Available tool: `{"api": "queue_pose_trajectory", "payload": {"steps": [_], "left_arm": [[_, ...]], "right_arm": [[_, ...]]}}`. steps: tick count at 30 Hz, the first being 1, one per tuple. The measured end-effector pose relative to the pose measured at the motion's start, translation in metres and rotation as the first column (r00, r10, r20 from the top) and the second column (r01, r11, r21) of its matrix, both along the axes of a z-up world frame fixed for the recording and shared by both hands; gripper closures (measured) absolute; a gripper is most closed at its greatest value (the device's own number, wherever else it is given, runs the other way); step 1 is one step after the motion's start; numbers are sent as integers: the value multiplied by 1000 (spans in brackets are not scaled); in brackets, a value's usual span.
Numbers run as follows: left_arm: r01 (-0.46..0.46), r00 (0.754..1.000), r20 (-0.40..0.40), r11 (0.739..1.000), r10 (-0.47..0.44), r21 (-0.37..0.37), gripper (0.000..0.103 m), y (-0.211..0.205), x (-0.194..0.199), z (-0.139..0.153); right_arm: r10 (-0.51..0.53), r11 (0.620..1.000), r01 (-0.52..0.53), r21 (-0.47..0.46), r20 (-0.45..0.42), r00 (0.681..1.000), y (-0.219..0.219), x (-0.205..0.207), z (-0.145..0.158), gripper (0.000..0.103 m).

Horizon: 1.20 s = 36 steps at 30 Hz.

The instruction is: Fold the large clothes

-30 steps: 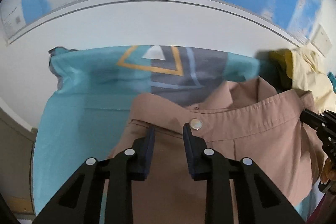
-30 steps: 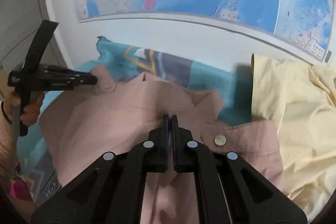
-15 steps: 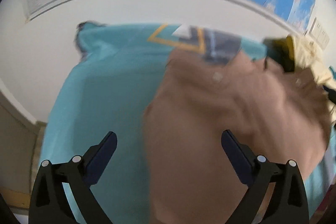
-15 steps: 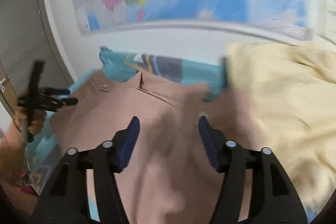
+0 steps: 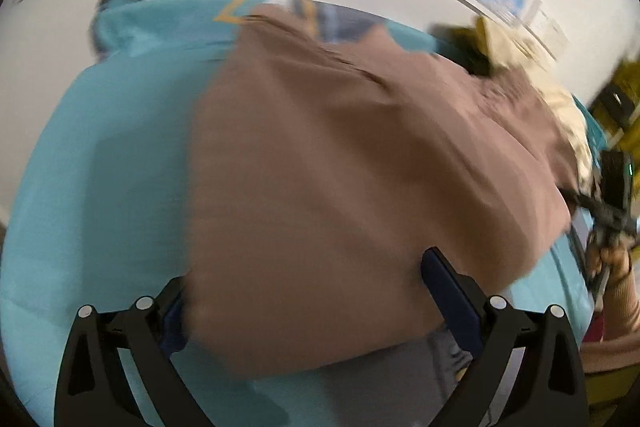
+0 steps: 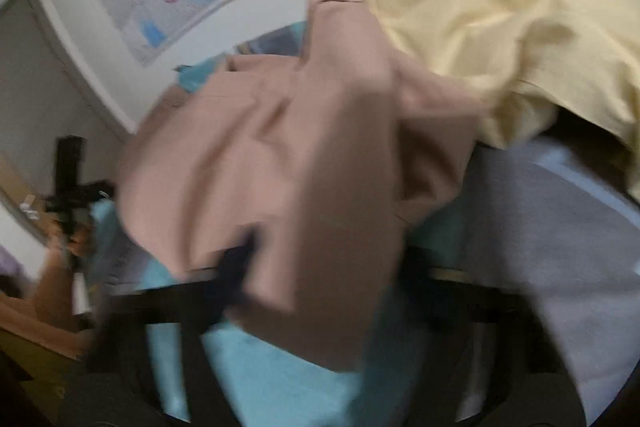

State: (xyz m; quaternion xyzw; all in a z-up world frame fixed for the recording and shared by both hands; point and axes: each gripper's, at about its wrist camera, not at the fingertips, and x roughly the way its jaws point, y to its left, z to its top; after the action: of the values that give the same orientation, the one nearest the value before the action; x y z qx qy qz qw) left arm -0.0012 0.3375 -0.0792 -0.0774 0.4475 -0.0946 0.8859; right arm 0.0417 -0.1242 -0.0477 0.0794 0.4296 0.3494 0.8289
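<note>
Both views are blurred. The left gripper (image 5: 308, 291) stands wide open, its fingers either side of the brown shirt's (image 5: 352, 163) near edge. The right gripper (image 6: 320, 267) is smeared and half hidden under that shirt; I cannot tell its state. The shirt lies rumpled on the teal sheet (image 5: 100, 167), a yellow garment (image 6: 500, 7) touching its far side.

Yellow garment (image 6: 500, 19) crowds brown shirt's (image 5: 340, 187) right edge
</note>
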Motion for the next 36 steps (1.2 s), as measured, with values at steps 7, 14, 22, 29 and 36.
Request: {"api": "queue_pose_trajectory", "payload": {"steps": [7, 14, 22, 29, 36], "left_arm": [[-63, 998, -26, 986, 60, -157, 90, 13, -25, 27], [-58, 997, -60, 976, 46, -211, 84, 16, -77, 16], [-150, 986, 81, 986, 145, 70, 24, 10, -79, 44], [-28, 997, 74, 989, 17, 145, 17, -33, -28, 53], [16, 999, -42, 975, -7, 220, 49, -53, 20, 14]], "right_arm": [[39, 989, -50, 136, 82, 996, -27, -47, 77, 98], [-3, 1000, 3, 16, -6, 1000, -58, -71, 57, 98], [-168, 983, 169, -65, 21, 986, -80, -65, 51, 28], [-17, 968, 52, -245, 144, 989, 0, -37, 56, 23], [-37, 923, 98, -372, 166, 985, 20, 0, 25, 85]]}}
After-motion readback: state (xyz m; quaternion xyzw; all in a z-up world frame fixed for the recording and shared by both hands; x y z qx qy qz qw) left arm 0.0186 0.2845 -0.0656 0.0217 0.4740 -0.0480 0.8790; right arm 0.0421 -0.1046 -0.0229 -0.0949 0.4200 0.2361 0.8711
